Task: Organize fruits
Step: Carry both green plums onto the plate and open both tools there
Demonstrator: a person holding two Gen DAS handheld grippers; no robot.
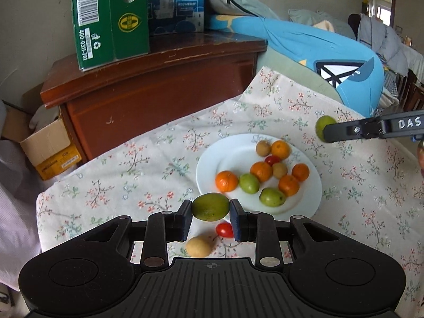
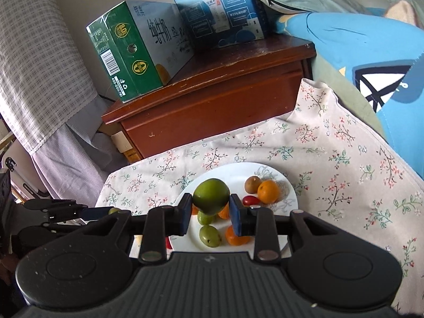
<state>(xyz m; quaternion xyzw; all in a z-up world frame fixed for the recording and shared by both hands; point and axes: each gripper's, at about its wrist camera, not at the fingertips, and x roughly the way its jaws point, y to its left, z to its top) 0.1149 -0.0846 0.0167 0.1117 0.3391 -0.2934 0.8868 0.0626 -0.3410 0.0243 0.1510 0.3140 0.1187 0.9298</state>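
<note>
Both my grippers are holding fruit right now — the left gripper is pinching an oval green fruit tight between its pads, hovering over the near rim of the white plate, and the right gripper is squeezing a rounder green fruit above the plate's middle. A cherry tomato and a yellowish fruit are sitting on the floral cloth just off the plate's near edge.

cloth: cream, red-and-green floral sprigs | plate: white | small round fruits: orange | oval fruits: green | cherry tomato: red | cabinet: red-brown wood | carton: dark green, yellow emblems | box: blue | cushion: sky blue
</note>
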